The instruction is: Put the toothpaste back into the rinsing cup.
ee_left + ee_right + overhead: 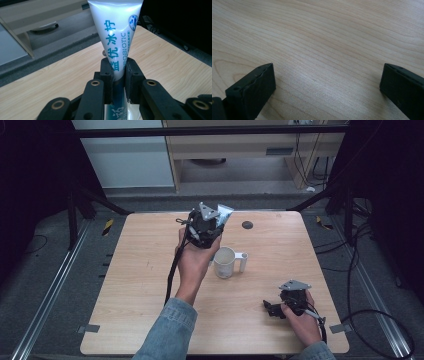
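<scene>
Black linkage left gripper [117, 75] with brass-ringed pivots and flat ridged fingers [107, 75]; grey three-cornered plate on top, black cable trailing. Same build on right gripper [272, 309]. Blue denim sleeves [167, 332] on both forearms.

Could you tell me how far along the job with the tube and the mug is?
Done: the left gripper is shut on the tube and holds it off the table. In hand: the tube is raised behind the mug. Left, probably: setting the tube in the mug. The right gripper rests open near the table's edge.
</scene>
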{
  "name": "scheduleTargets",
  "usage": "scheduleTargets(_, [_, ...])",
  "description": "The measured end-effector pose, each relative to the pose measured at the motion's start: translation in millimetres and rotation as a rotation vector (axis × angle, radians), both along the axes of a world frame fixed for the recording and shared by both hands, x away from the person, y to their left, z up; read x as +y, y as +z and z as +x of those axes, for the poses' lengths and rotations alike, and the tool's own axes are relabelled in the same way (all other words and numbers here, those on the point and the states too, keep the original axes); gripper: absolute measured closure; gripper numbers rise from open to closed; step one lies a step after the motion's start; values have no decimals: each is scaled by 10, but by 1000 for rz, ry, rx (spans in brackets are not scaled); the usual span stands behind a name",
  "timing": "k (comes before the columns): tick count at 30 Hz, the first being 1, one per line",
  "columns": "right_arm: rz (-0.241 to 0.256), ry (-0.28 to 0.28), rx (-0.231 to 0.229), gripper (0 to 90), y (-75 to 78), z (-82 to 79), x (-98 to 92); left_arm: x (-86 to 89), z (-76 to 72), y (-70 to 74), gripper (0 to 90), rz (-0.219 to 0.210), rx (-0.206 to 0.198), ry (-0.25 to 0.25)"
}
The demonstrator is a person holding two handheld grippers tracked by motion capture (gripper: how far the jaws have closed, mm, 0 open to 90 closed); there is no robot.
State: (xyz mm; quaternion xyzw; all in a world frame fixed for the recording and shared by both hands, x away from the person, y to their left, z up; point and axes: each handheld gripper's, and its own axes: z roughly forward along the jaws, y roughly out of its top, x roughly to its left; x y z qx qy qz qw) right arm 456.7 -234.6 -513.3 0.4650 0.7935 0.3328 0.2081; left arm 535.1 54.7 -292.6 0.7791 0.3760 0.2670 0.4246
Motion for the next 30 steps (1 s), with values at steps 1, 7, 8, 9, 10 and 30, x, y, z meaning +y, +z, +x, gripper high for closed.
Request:
scheduleTargets(1, [4,-5,0,4,0,0,3,-21,4,6,784,-9,-8,-1])
scheduleTargets(7, [2,-2,3,4,1,-2,2,-145,33,40,784,-11,-31,-22])
scheduleTargets(8, [2,-2,3,4,0,-2,2,-155,35,42,783,-9,-32,-25])
scheduleTargets(9, [1,-1,2,4,0,-1,1,-173,39,47,784,-7,-35,-27])
scheduleTargets(10, [1,-1,2,4,0,-1,1,-173,39,47,784,-7,-35,-27])
scheduleTargets(30, [1,5,2,4,-1,-1,3,-267,62,49,784,-65,-98,-16])
